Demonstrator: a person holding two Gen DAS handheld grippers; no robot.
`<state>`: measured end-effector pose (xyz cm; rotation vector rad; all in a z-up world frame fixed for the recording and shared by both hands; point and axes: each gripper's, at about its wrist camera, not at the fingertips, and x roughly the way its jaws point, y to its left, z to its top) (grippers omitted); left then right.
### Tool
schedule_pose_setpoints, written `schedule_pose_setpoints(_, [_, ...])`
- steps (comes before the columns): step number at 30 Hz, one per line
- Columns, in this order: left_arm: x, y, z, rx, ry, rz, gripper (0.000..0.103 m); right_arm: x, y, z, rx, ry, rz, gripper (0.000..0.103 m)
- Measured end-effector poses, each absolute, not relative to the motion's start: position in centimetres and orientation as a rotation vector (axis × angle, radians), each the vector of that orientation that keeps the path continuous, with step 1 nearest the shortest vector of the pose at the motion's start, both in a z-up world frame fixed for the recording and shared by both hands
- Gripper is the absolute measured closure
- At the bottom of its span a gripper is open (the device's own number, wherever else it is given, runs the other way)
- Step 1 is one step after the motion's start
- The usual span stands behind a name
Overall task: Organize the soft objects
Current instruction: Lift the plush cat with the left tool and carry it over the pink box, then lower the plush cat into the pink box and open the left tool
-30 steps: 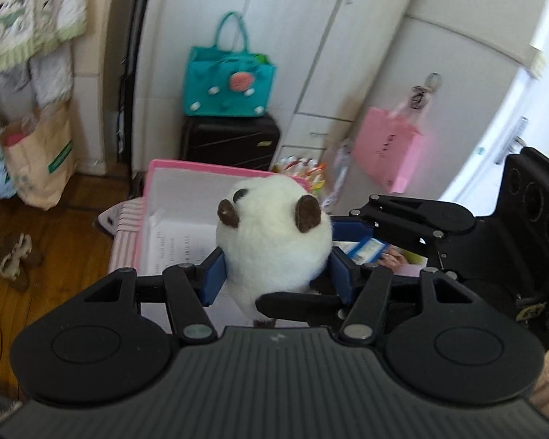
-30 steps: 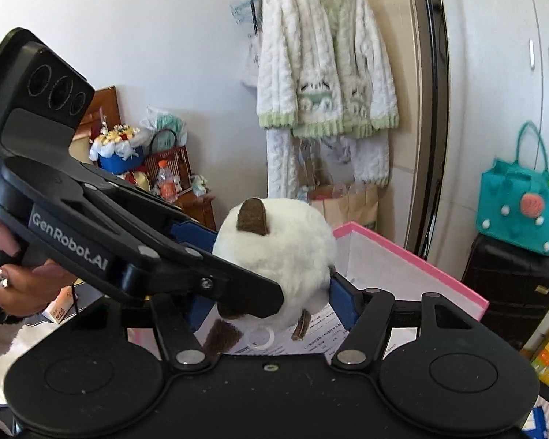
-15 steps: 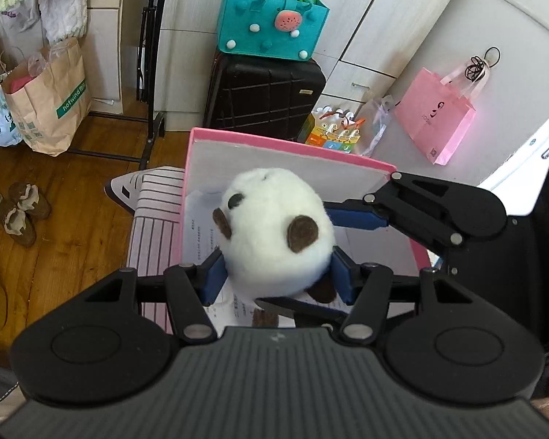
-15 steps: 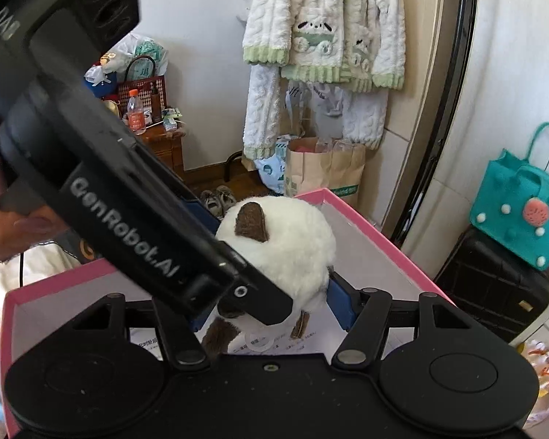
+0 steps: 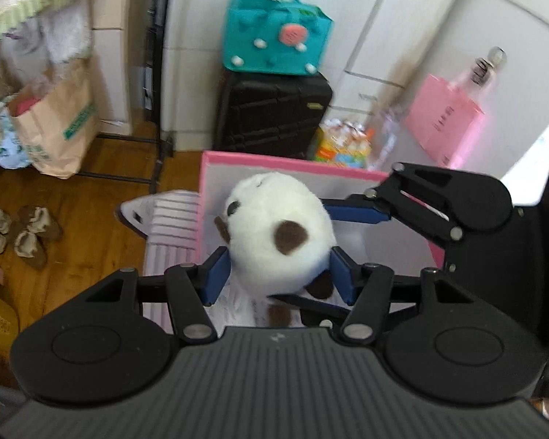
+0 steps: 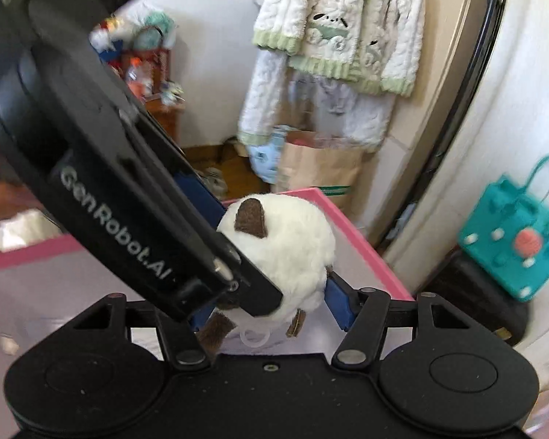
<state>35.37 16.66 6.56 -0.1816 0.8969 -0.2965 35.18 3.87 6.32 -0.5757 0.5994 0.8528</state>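
Observation:
A round white plush toy (image 5: 278, 234) with brown ears hangs over the open pink box (image 5: 292, 161). My left gripper (image 5: 279, 269) is shut on it, blue pads pressing both flanks. From the right, the right gripper's fingers (image 5: 355, 215) clamp the same toy crosswise. In the right wrist view the plush toy (image 6: 292, 241) sits between the pads of my right gripper (image 6: 271, 309), which is shut on it. The left gripper's black body (image 6: 128, 201) crosses in front and hides the near left pad. The pink box (image 6: 362, 245) holds printed paper beneath the toy.
A teal bag (image 5: 274, 36) sits on a black suitcase (image 5: 271, 113) behind the box. A paper bag (image 5: 55, 124) and shoes (image 5: 29, 234) are on the wooden floor at left, a pink bag (image 5: 443, 124) at right. Fleece clothes (image 6: 333, 36) hang nearby.
Both grippers carried the plush toy forward and down over the pink box and tipped downward. In the last half second they hardly moved.

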Motion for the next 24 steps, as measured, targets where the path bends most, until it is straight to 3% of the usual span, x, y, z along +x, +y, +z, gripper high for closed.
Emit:
schedule_pose_setpoints(8, [35.5, 16.4, 6.3, -0.140, 0.857, -0.278, 0.065, 37.1, 4.8, 5.6, -0.605, 0.714, 0.855, 0.033])
schedule_pose_setpoints(13, [35.1, 15.9, 6.5, -0.111, 0.823, -0.231, 0.065, 37.4, 4.0, 6.0, -0.557, 0.717, 0.828, 0.027])
schedule_pose_setpoints(24, [32.0, 15.4, 8.5, -0.108, 0.792, -0.253, 0.065, 34.5, -0.1, 8.7, -0.373, 0.755, 0.780, 0.027])
